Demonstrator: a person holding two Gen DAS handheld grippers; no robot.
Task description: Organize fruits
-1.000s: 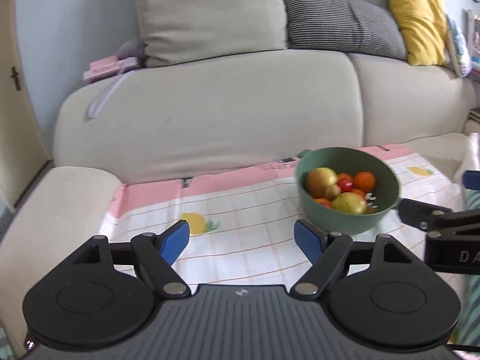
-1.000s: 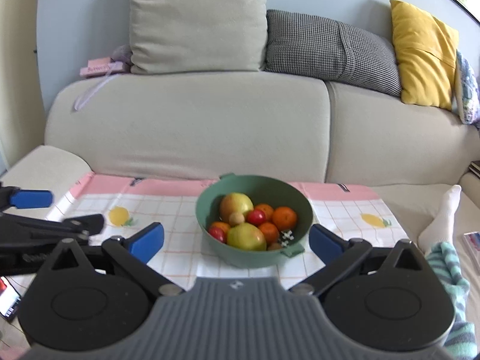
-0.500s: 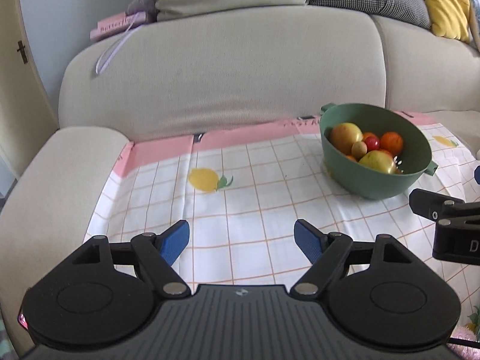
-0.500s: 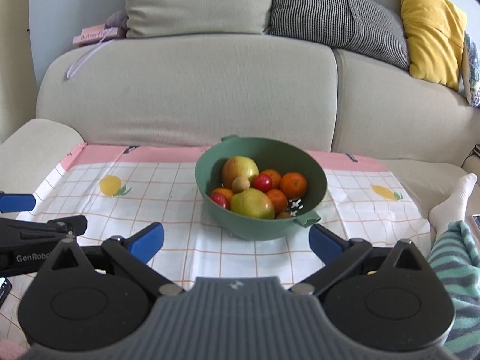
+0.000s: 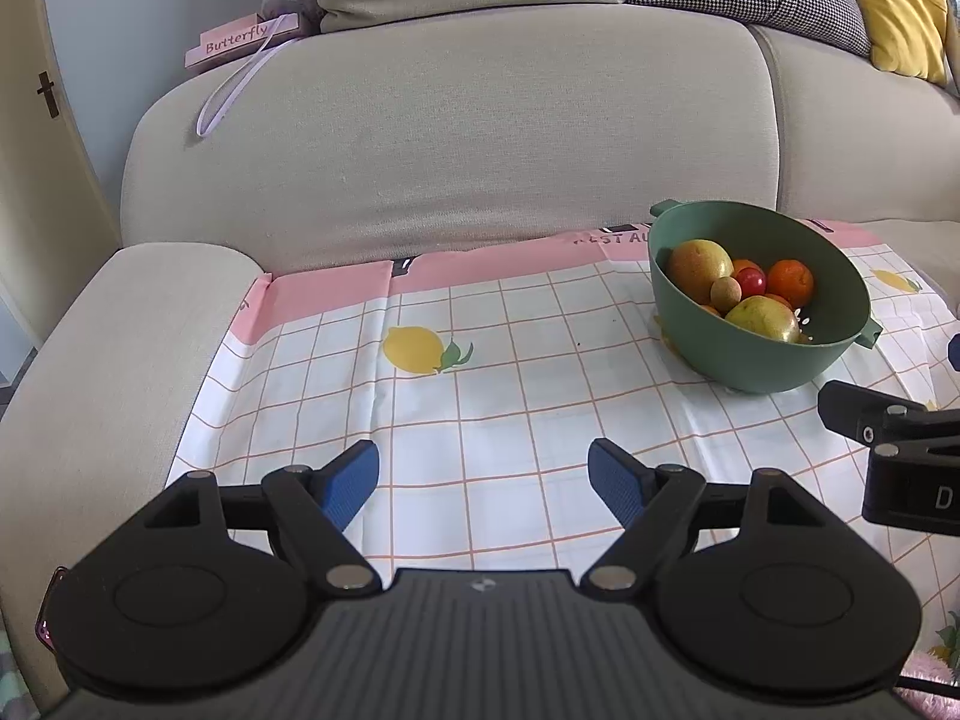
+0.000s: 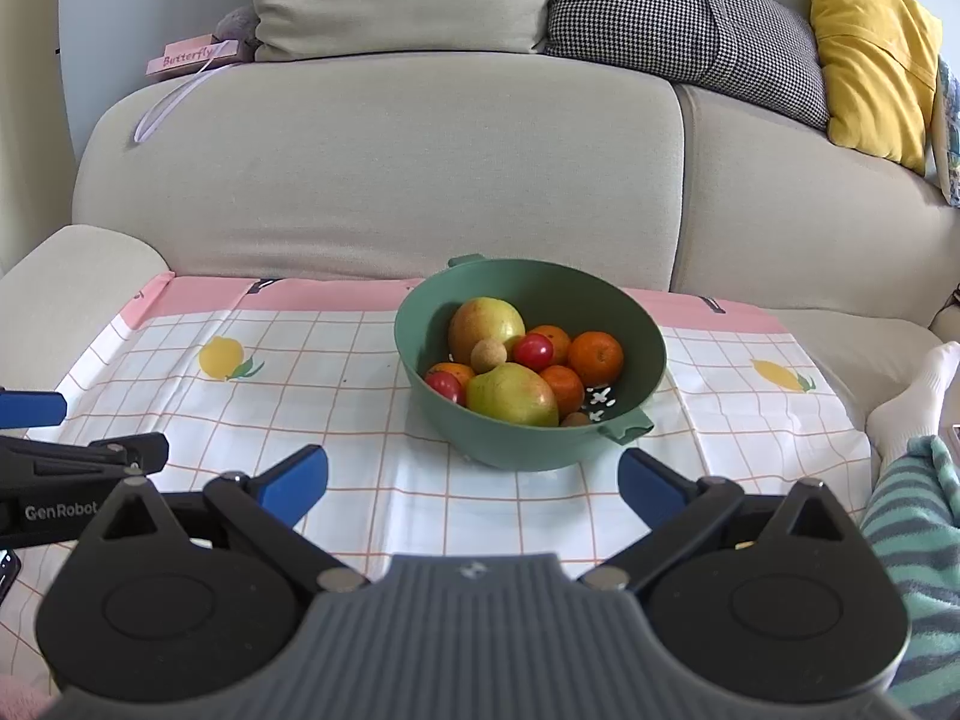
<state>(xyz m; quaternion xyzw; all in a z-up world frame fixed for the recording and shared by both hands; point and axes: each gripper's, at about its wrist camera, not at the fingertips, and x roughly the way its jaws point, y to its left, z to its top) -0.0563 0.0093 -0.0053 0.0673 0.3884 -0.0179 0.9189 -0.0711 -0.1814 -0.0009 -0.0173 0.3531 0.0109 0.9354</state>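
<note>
Bowl: green bowl [image 6: 530, 324] of fruit [image 6: 511, 393], frame centre, on checked cloth [image 6: 336, 396].
Left hand-held gripper [image 5: 483, 483]: wide, empty.
Right hand-held gripper [image 6: 473, 483]: wide, empty, lower frame.

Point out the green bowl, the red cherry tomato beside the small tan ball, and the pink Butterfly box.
green bowl [image 6: 645, 330], right wrist view, far rim.
red cherry tomato [image 6: 533, 351], right wrist view, its top.
pink Butterfly box [image 5: 237, 42], left wrist view, lettered side.

- Bowl [image 6: 624, 324] directly ahead of my right gripper [image 6: 473, 480], on the cloth [image 6: 336, 420].
- Fruit [image 6: 510, 393] inside it.
- My left gripper [image 5: 483, 474]: bowl ahead-right; sofa backrest [image 5: 456, 144] behind.
</note>
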